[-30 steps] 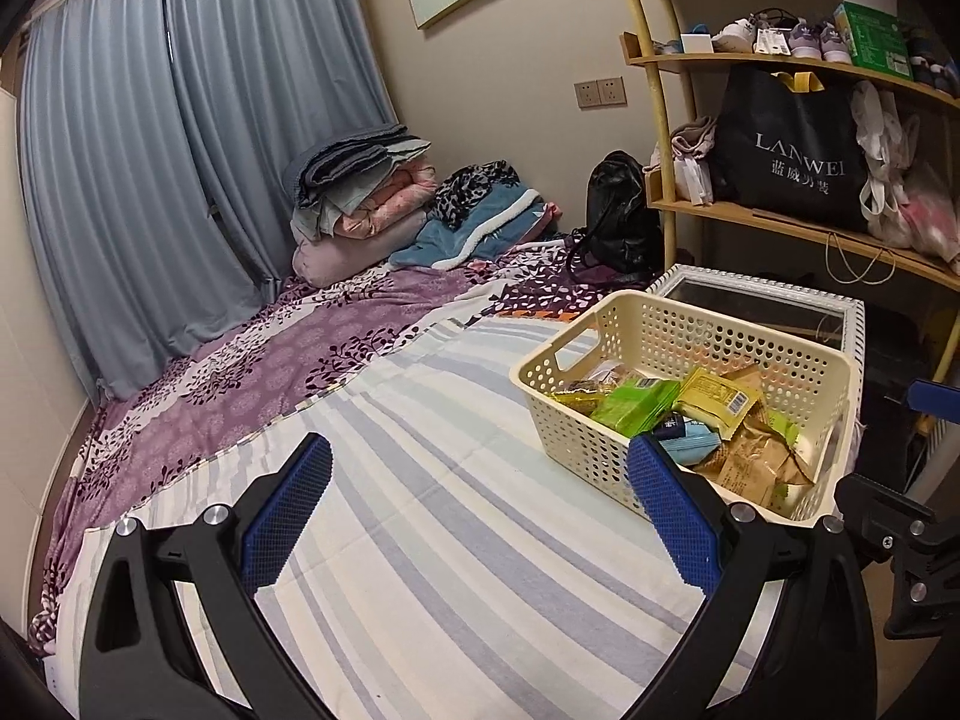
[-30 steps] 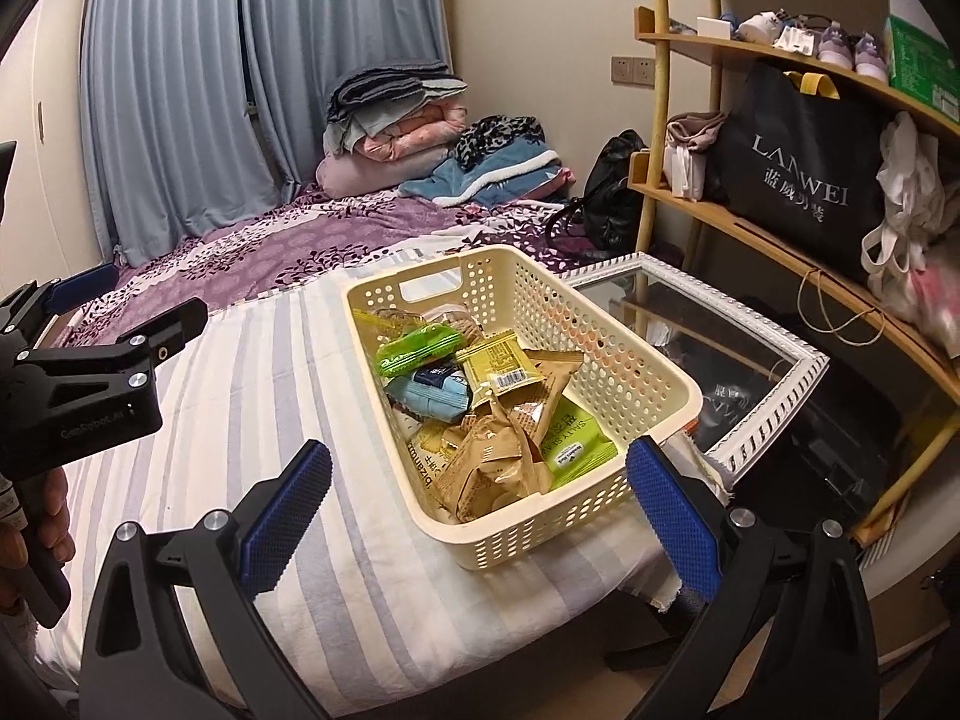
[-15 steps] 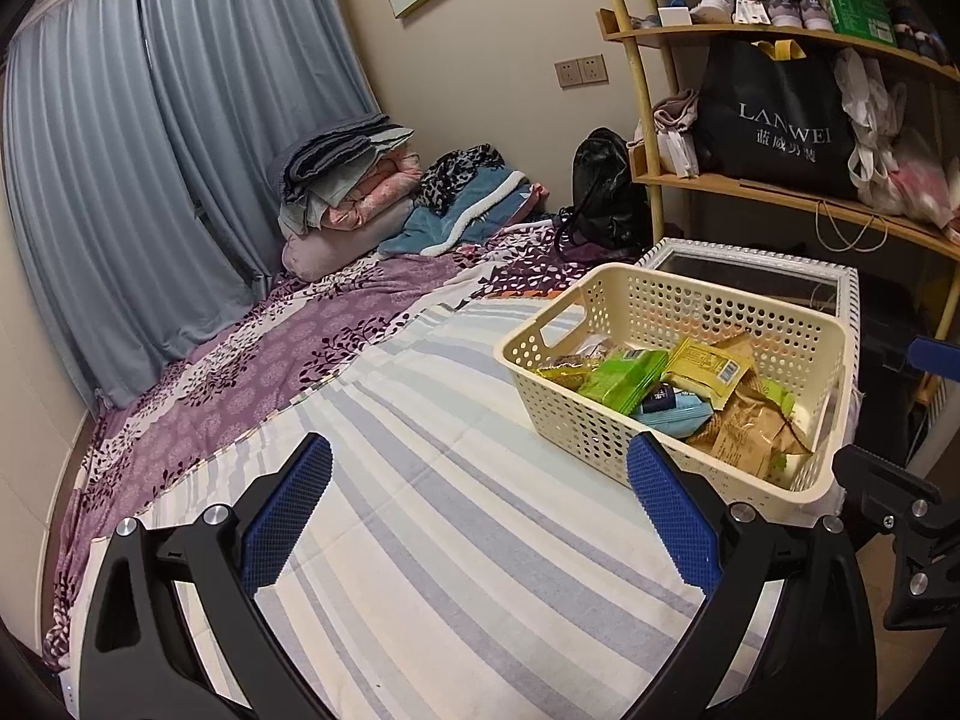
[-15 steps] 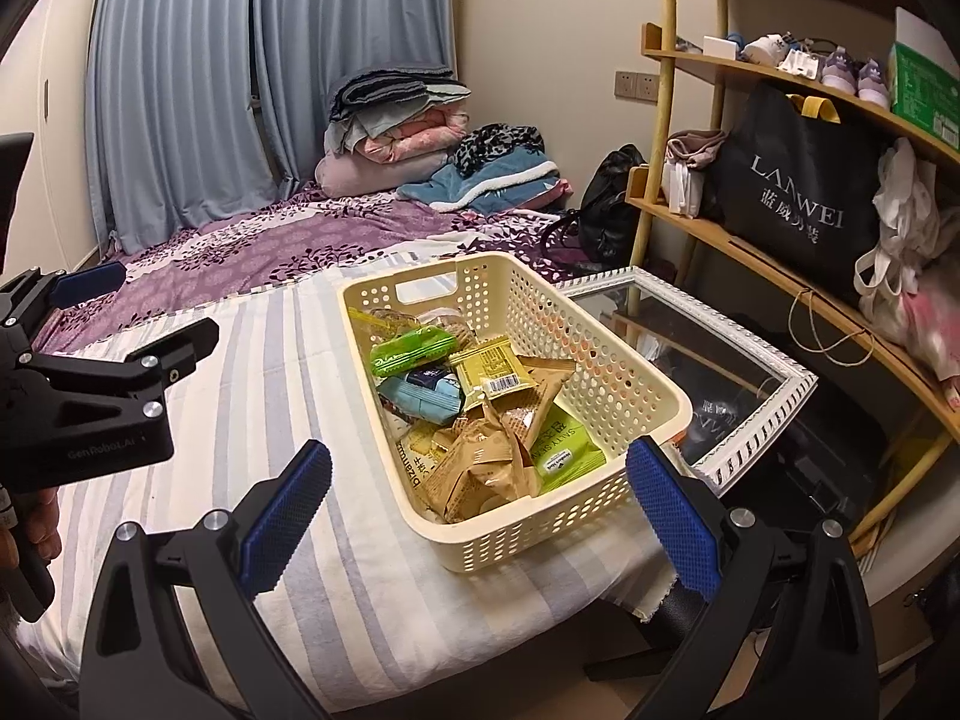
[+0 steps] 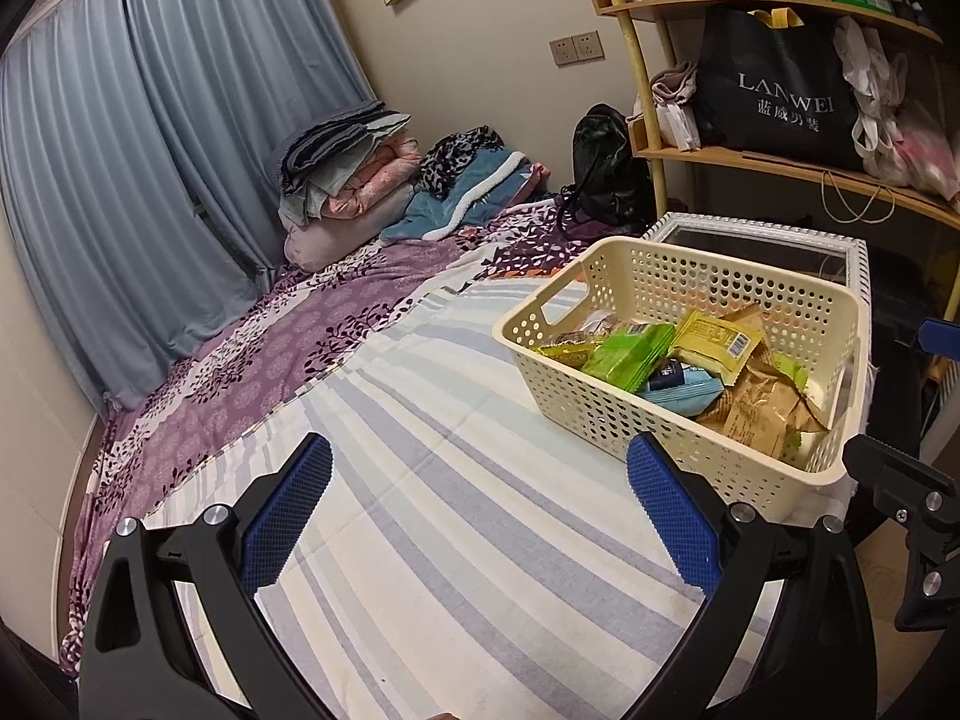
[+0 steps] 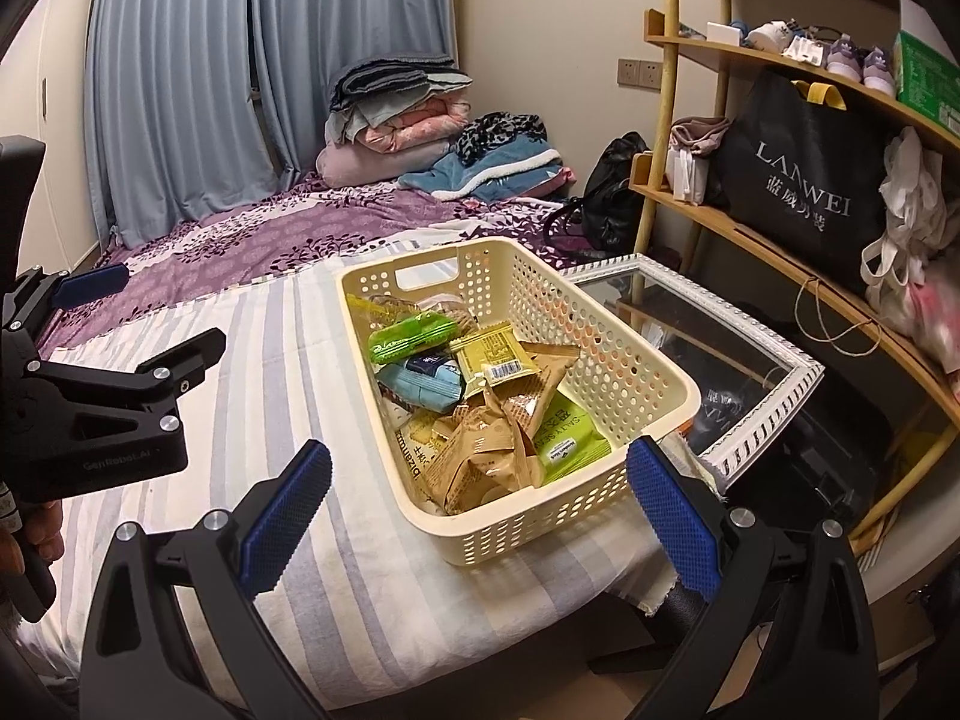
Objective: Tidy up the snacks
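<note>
A cream perforated basket [image 6: 660, 378] stands on the striped cloth [image 6: 336, 396] at its right edge; it also shows in the left wrist view [image 5: 600, 402]. It holds several snack packets: a green one [image 6: 411, 339], a light blue one [image 6: 429, 387], a yellow one [image 6: 495, 360] and brown ones [image 6: 486, 456]. My right gripper [image 6: 477, 516] is open and empty, just short of the basket's near end. My left gripper [image 5: 477, 516] is open and empty over the cloth, left of the basket; its body shows in the right wrist view [image 6: 102, 408].
A white-framed mirror [image 6: 738, 354] lies right of the basket. A wooden shelf [image 6: 780, 240] with a black LANWEI bag [image 6: 804, 180] stands at the right. Folded blankets [image 6: 402, 120] and a purple bedspread [image 6: 240, 246] lie behind. The cloth's edge drops off near the basket.
Both grippers have drifted slightly; the basket sits a little higher and farther in both views. Both stay open and empty.
</note>
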`<state>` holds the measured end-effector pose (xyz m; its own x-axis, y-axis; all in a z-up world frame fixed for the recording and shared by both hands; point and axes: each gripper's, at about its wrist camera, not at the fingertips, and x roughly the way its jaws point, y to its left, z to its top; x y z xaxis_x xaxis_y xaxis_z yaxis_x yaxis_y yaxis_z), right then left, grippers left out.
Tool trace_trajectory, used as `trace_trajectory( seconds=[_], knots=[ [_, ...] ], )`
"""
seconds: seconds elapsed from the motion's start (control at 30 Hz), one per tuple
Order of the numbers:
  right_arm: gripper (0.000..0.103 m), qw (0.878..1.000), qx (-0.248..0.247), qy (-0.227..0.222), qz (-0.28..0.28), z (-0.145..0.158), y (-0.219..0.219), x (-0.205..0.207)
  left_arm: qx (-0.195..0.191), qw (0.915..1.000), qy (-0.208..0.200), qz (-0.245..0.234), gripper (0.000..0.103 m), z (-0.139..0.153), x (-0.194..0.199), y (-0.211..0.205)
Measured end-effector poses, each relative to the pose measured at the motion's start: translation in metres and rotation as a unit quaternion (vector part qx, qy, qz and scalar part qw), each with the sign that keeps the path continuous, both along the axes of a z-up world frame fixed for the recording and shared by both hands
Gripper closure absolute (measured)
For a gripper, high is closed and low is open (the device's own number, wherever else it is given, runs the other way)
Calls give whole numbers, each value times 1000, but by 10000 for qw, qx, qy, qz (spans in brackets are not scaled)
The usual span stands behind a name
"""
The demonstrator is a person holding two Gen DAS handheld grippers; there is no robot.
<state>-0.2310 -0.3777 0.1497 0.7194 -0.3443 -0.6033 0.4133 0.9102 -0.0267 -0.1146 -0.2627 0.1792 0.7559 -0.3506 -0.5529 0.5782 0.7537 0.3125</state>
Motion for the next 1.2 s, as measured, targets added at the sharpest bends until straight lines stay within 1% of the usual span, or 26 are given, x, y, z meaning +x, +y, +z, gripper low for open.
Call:
trace_trajectory(
  seconds=[0.1, 0.3, 0.43, 1.2],
  knots=[
    [5, 9999, -132, 45, 8, -2, 3, 2, 34, 10000, 18, 11, 3, -2, 1, -1],
    [5, 9999, -89, 95, 44, -4, 3, 6, 97, 9999, 11, 21, 3, -3, 4, -2],
    [5, 9999, -83, 111, 39, -5, 1, 8, 210, 9997, -85, 44, 3, -6, 4, -4],
    [5, 9996, -76, 276, 57, -17, -1, 19, 357, 9993, 86, 66, 3, -21, 17, -10]
  ],
)
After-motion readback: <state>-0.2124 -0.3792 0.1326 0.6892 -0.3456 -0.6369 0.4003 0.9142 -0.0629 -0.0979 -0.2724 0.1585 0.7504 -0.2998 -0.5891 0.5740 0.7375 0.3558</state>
